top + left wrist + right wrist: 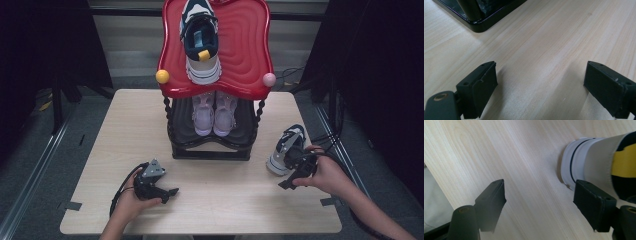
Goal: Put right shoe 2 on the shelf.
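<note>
The pale wooden worktop (pixel 125 150) carries a two-tier shoe rack (pixel 212 145) — red top shelf (pixel 247 45) with one navy-and-white sneaker (pixel 201 42), black lower shelf with a pink pair (pixel 215 114). A second navy-and-white sneaker (pixel 286 149) lies on the worktop at the right, just beside the right gripper (pixel 286 184), whose jaws are spread with bare wood between them — one jaw sits next to the shoe's white sole. The left gripper (pixel 172 191) rests near the front edge, jaws released, grasping nothing.

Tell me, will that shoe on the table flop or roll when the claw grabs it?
The sneaker probably keeps its shape: its white sole looks thick and firm. It lies tilted, so a nudge might tip it. It shouldn't roll. The right claw is open beside it.
</note>
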Available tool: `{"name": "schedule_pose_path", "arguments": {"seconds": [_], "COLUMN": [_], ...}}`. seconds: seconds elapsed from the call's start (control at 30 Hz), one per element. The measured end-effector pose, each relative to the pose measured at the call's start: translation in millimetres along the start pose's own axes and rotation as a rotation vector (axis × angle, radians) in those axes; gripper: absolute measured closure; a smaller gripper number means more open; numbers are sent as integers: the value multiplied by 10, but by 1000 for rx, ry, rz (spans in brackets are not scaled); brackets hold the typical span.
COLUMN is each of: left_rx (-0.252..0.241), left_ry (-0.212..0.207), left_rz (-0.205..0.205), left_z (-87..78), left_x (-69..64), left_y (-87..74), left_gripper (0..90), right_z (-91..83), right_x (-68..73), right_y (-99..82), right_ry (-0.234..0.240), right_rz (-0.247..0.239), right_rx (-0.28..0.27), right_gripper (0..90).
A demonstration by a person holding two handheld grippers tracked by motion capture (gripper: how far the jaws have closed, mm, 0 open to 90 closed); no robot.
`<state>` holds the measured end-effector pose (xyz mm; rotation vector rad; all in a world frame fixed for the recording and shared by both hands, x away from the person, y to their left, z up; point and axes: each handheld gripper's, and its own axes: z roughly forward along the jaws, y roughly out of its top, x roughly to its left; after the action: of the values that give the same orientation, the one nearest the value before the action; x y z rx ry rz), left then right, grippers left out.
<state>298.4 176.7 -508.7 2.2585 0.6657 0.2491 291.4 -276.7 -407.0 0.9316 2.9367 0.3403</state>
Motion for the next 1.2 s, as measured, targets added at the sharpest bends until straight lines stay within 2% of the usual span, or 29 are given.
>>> {"name": "schedule_pose_path", "arguments": {"seconds": [0.33,0.4,0.47,0.63,0.7,0.8,0.97,1.07,1.2], "left_rx": [1,0,0,2,0,2,-1,-1,-2], "left_ry": [2,1,-1,1,1,-1,1,0,1], "left_rz": [3,3,3,3,4,2,1,-1,1], "left_z": [-1,0,1,-1,0,0,1,1,2], "left_x": [2,1,1,1,1,0,0,-1,0], "left_y": [1,1,1,1,1,1,1,1,1], "left_gripper": [107,106,105,105,105,104,104,103,103], "right_z": [-188,-211,-220,-329,-376,-405,-296,-184,-53], "right_x": [-223,-281,-321,-331,-344,-419,-515,-541,-550], "right_y": [52,68,94,140,135,120,164,205,228], "right_ry": [-49,-32,-20,-55,-75,-95,-96,-86,-74], "right_rz": [40,58,63,40,51,62,112,126,123], "right_rx": [-34,-38,-42,-21,-7,-25,-75,-92,-97], "right_gripper": [261,313,313,285,285,285,289,335,482]}}
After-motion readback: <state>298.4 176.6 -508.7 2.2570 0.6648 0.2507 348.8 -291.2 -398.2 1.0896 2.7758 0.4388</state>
